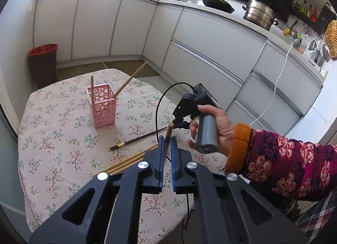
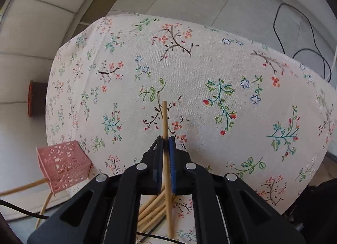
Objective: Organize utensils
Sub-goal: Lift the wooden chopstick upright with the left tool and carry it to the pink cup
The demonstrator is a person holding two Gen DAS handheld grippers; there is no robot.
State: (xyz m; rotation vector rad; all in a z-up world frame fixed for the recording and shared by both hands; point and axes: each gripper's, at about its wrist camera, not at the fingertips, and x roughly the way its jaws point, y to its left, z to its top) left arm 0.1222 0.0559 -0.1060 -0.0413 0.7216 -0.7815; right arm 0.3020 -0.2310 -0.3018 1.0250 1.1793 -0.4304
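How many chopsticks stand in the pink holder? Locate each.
2. One chopstick stands nearly upright at the pink holder's left corner; the other leans from its right corner. Others could be hidden inside.

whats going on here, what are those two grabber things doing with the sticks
A person is sorting chopsticks into a pink holder on a flowered table. Each handheld gripper is clamped on a wooden chopstick: the left gripper on one, the right gripper on another. Two chopsticks already stand in the holder. Several wooden ones and a black chopstick lie on the cloth.
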